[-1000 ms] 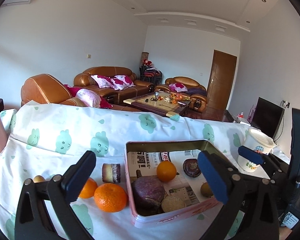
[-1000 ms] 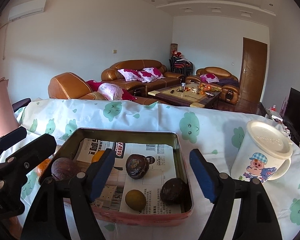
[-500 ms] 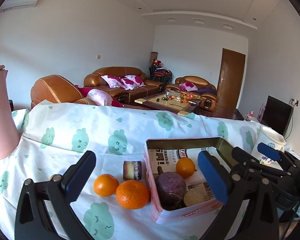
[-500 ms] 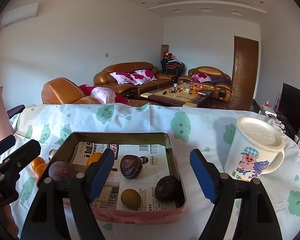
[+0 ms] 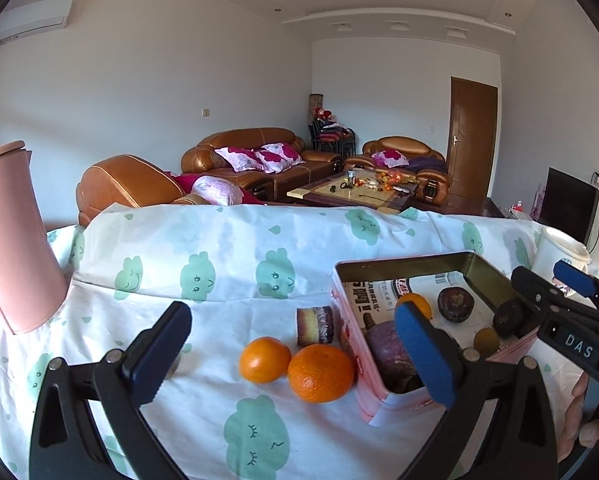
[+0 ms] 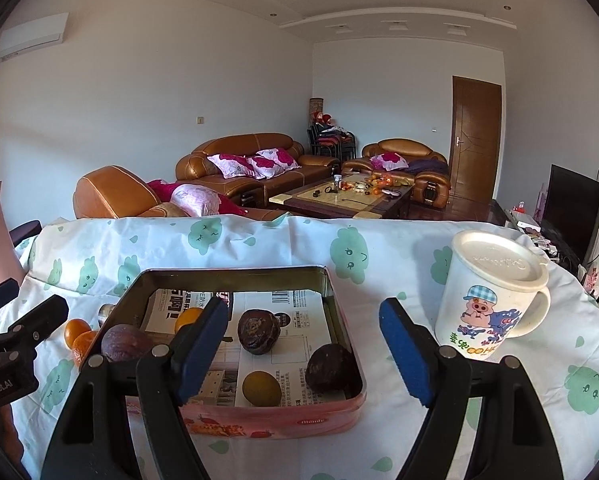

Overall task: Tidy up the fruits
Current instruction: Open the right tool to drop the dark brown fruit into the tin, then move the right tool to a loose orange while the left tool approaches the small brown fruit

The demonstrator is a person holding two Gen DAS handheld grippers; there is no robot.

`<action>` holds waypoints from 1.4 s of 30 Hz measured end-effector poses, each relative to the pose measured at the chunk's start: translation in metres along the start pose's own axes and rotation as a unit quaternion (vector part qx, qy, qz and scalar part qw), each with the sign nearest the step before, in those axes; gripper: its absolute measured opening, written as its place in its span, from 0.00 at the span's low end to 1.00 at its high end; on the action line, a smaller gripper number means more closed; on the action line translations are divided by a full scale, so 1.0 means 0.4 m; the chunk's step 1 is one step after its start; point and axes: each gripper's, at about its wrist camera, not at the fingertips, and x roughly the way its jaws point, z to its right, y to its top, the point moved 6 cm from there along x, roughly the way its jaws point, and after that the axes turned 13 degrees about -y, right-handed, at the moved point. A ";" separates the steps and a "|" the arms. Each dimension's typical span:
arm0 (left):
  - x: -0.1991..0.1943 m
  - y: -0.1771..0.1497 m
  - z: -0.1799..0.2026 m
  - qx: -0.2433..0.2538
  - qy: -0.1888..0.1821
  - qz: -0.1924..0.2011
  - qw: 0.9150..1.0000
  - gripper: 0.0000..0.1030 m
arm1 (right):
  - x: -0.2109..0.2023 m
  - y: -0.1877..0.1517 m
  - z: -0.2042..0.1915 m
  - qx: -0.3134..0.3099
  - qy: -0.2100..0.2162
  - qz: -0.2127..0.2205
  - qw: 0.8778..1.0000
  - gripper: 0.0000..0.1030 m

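Observation:
A pink tin (image 5: pixel 373 396) (image 6: pixel 275 420) lined with newspaper holds a small orange (image 5: pixel 413 304), a large purple fruit (image 5: pixel 387 346), two dark wrinkled fruits (image 6: pixel 258 330) (image 6: pixel 331 368) and a yellow-green fruit (image 6: pixel 260 388). Two oranges (image 5: pixel 264 359) (image 5: pixel 320 372) lie on the cloth left of the tin, between my left gripper's fingers. My left gripper (image 5: pixel 293 350) is open and empty above them. My right gripper (image 6: pixel 301 346) is open and empty over the tin's near right side.
A small brown and purple block (image 5: pixel 314 323) lies behind the oranges. A pink jug (image 5: pixel 9 240) stands at the left. A lidded white cartoon mug (image 6: pixel 491 296) stands right of the tin. The cloud-print cloth (image 5: pixel 219 256) covers the table.
My left gripper has swung left, so the two oranges now sit between its fingers and the tin is at the right. My right gripper has shifted slightly left. Both stay open.

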 end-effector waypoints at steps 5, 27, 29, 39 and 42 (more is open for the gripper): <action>-0.005 -0.007 -0.035 0.000 0.014 -0.012 1.000 1.00 | -0.022 -0.010 -0.003 0.003 -0.004 -0.003 1.000 0.77; -0.030 -0.012 -0.211 -0.006 0.075 -0.054 0.996 1.00 | -0.138 -0.056 -0.221 -0.050 0.100 -0.019 0.994 0.65; -0.033 -0.013 -0.252 -0.019 0.089 -0.060 0.994 1.00 | -0.132 -0.057 -0.250 -0.066 0.112 -0.029 0.991 0.47; -0.064 -0.006 -0.413 -0.084 0.138 -0.064 0.985 1.00 | -0.130 -0.047 -0.394 -0.165 0.164 -0.040 0.972 0.33; -0.071 -0.002 -0.433 -0.090 0.141 -0.064 0.984 1.00 | -0.123 -0.057 -0.446 -0.197 0.169 -0.040 0.965 0.33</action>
